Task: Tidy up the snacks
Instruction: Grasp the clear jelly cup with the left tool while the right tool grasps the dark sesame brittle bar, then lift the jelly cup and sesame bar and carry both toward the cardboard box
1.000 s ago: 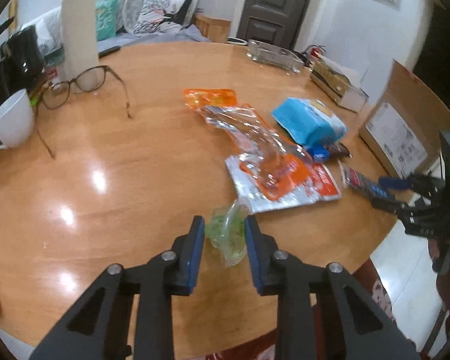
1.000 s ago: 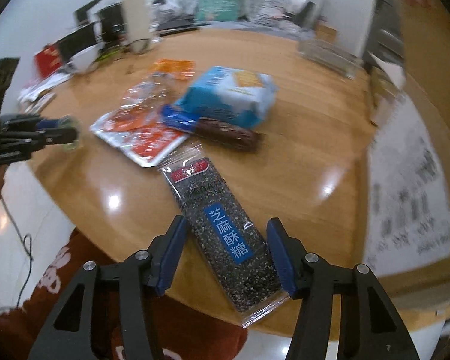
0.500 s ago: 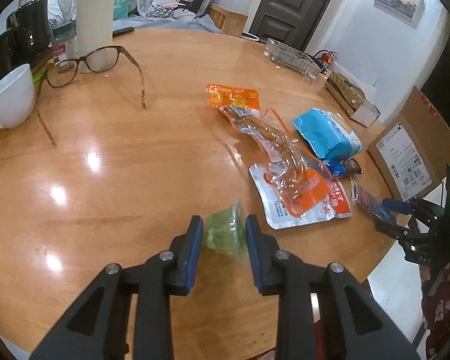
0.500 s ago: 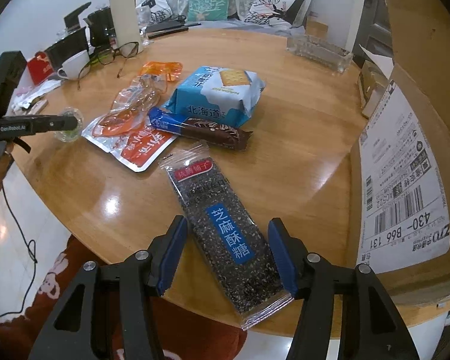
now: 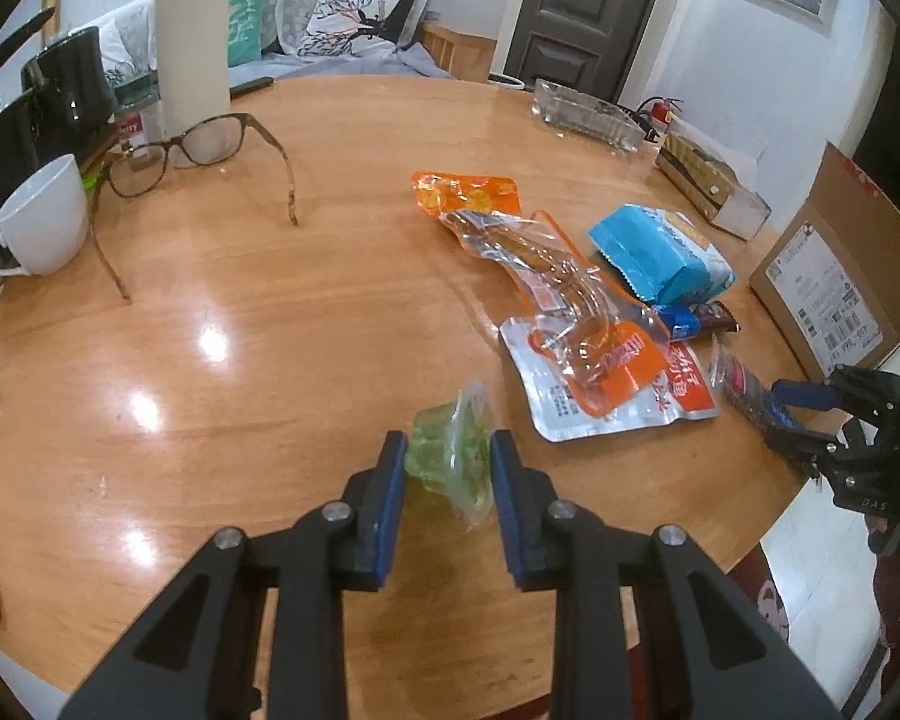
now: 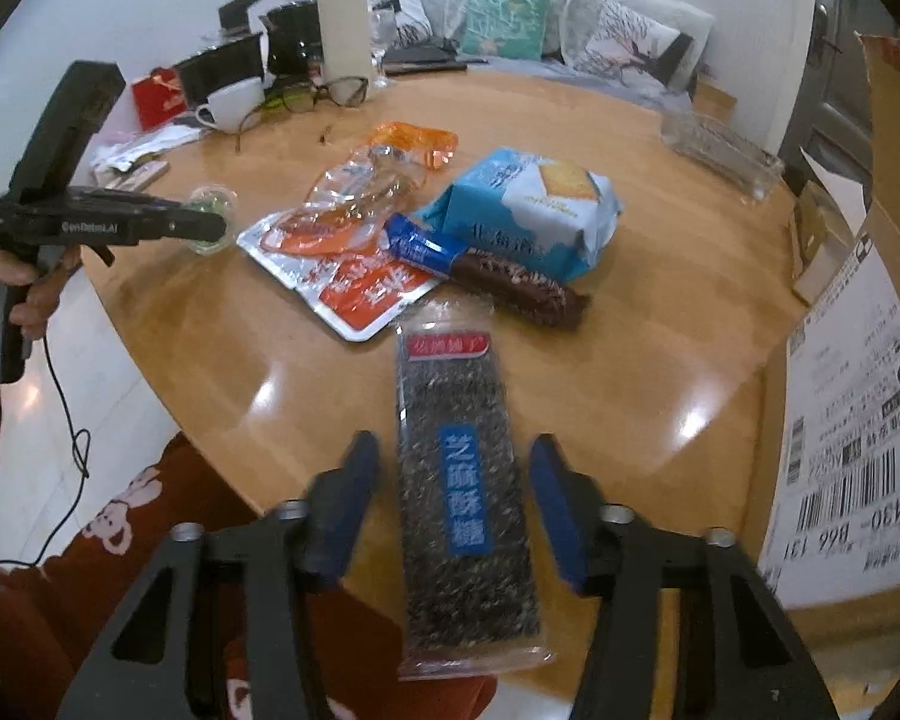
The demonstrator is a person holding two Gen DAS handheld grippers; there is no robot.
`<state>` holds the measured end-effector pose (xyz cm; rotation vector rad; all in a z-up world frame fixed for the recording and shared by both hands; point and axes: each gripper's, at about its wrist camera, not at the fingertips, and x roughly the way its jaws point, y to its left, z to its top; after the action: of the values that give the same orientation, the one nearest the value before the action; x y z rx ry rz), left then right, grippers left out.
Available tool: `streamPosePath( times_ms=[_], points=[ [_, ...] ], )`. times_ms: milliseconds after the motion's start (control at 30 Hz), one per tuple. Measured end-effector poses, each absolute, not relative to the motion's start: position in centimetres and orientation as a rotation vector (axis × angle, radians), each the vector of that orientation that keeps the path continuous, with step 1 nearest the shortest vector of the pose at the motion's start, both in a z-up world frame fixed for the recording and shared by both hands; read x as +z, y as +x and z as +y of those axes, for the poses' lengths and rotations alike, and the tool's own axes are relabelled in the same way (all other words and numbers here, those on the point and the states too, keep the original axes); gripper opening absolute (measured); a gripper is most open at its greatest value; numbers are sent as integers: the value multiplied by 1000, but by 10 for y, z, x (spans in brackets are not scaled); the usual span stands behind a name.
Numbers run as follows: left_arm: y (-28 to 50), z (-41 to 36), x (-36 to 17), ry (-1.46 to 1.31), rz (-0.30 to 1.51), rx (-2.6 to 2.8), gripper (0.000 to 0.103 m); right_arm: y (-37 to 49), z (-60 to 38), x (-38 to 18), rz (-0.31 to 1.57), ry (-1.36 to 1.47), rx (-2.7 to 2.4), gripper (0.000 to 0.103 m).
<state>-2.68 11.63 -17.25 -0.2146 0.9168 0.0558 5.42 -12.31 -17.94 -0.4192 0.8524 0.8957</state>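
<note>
1. Left gripper (image 5: 447, 462): jaws narrow, blue pads pressed on a small green translucent jelly cup in crinkly clear wrap (image 5: 453, 456), held just above the round glossy wooden table (image 5: 270, 330) near its front edge.
2. Right gripper (image 6: 453, 501): jaws closing, w/ a long clear-wrapped black sesame brittle bar w/ blue label (image 6: 459, 480) between them; pads not yet touching it, small gap each side. Bar lies flat, near end overhanging the table edge.
3. Rest of snacks sit in a loose pile mid-table: orange-and-clear crumpled plastic pouch (image 5: 498, 228) lying over a silver-and-orange flat foil pack (image 5: 618, 384); blue-and-white cracker bag (image 5: 654, 252) beside it; blue-and-brown wrapped biscuit roll (image 6: 486, 270) touching the cracker bag's front & the foil pack.
4. Brown cardboard box w/ white shipping label (image 5: 822, 276) stands at the table's right side, near the sesame bar; inside can't be seen.
5. Clear glass rectangular dish (image 5: 588, 117) at far edge; contents can't tell.
6. White ceramic mug (image 5: 42, 222) far left, inside not visible; tortoiseshell glasses (image 5: 198, 150) next to it, in front of a tall beige flask (image 5: 192, 48).
</note>
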Motion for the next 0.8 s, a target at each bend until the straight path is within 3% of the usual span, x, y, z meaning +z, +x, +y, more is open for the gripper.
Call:
streamPosePath(
  times_ms=[333,800],
  points=[
    [-28,102,-160,-116,882,64,19,42,-126,-170,820,-410,789,36],
    [-21,108,-171,-155,897,39,24,45,-122,-178,859,-405,794,36]
  ],
)
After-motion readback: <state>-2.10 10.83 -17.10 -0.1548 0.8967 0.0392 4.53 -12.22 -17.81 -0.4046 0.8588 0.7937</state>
